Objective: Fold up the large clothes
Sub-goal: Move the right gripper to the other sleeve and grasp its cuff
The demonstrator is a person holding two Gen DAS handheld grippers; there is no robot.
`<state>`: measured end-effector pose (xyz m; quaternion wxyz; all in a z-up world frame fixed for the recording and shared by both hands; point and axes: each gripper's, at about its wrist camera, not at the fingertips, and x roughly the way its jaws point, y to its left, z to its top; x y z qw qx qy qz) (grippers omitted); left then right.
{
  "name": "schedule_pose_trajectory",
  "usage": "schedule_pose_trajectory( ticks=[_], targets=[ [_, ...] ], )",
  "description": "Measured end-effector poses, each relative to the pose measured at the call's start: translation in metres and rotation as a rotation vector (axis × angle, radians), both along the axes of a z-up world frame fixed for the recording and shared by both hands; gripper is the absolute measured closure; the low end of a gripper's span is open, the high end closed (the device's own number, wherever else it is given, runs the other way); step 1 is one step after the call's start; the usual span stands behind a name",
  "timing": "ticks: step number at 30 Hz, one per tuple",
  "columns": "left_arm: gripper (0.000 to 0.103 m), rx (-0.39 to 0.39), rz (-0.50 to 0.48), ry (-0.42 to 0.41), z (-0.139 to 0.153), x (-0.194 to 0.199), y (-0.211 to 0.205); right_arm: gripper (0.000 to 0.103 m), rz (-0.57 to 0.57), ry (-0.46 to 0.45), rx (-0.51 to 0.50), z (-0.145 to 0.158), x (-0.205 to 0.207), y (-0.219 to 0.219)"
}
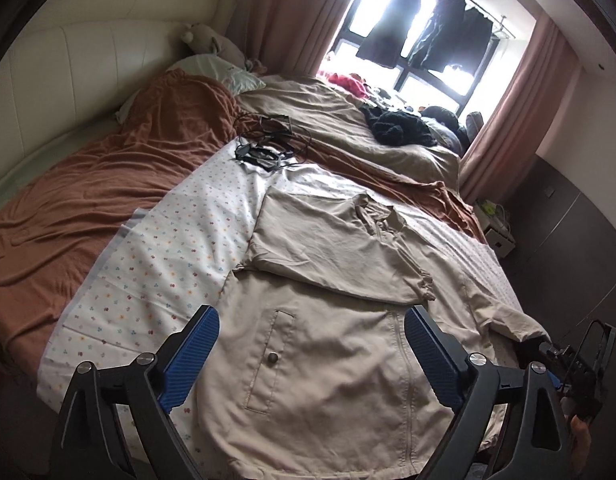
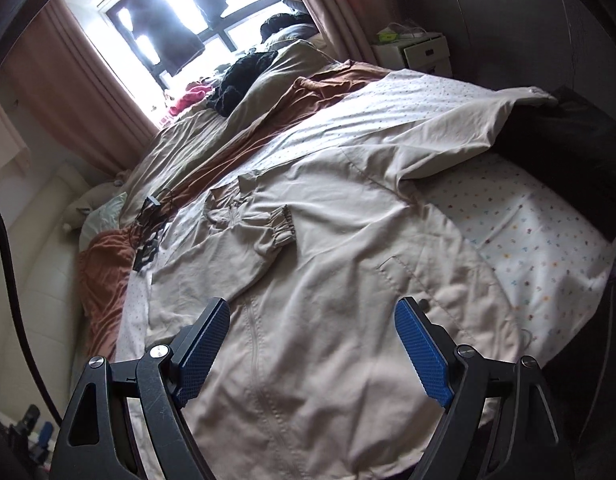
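- Both blue-padded grippers, left gripper and right gripper, hang wide open, empty, above the hem.
- Beige zip-front jacket lies flat on the dotted white sheet.
- One cuffed sleeve is folded across; the other sleeve sprawls out, unfolded.

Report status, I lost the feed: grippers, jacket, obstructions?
Left gripper and right gripper open, empty. Beige jacket flat, one sleeve folded in. Cables beyond.

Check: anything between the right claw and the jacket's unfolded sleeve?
Nothing visible. The right claw hangs open above the jacket; the sleeve lies spread toward the bed's edge with only jacket fabric and the dotted sheet between. The cables lie off on the other side.
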<state>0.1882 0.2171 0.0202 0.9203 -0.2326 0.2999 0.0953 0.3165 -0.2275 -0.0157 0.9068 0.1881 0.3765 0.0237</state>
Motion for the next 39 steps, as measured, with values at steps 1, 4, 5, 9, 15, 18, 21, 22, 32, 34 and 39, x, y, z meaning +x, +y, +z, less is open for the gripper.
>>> schedule_pose_trajectory(
  ticks=[1,4,5,9,15,18,21,22,32,34,39],
  targets=[
    [0.005,0.007,-0.009,-0.014,0.005,-0.005,-0.007,0.018,-0.004,-0.013,-0.027,0.008,-0.005,-0.006],
    [0.003,0.017,-0.052,-0.05,0.018,-0.016,-0.027,0.018,-0.007,-0.049,-0.049,0.025,-0.019,-0.025],
    [0.002,0.027,-0.065,-0.057,0.022,-0.017,-0.034,0.018,-0.008,-0.058,-0.054,0.029,-0.023,-0.032],
    [0.001,0.066,-0.096,-0.079,0.035,-0.017,-0.057,0.018,-0.03,-0.087,-0.04,0.031,-0.033,-0.064],
    [0.001,0.082,-0.146,-0.078,0.038,0.004,-0.091,0.018,-0.063,-0.088,-0.015,0.02,-0.031,-0.115],
    [0.001,0.06,-0.167,-0.08,0.036,0.021,-0.107,0.018,-0.114,-0.072,0.006,0.014,-0.028,-0.146],
    [0.001,0.04,-0.21,-0.093,0.032,0.04,-0.124,0.009,-0.15,-0.087,0.039,0.01,-0.027,-0.173],
    [0.001,0.041,-0.223,-0.093,0.03,0.047,-0.129,0.008,-0.162,-0.094,0.055,0.007,-0.026,-0.182],
    [0.001,0.022,-0.278,-0.032,-0.008,0.129,-0.163,0.006,-0.248,-0.134,0.253,-0.025,0.005,-0.258],
    [0.001,0.025,-0.279,-0.021,-0.017,0.142,-0.166,0.006,-0.272,-0.159,0.264,-0.025,0.014,-0.27],
    [0.001,-0.018,-0.274,0.021,-0.043,0.177,-0.166,0.017,-0.323,-0.164,0.3,-0.032,0.047,-0.306]
  ],
)
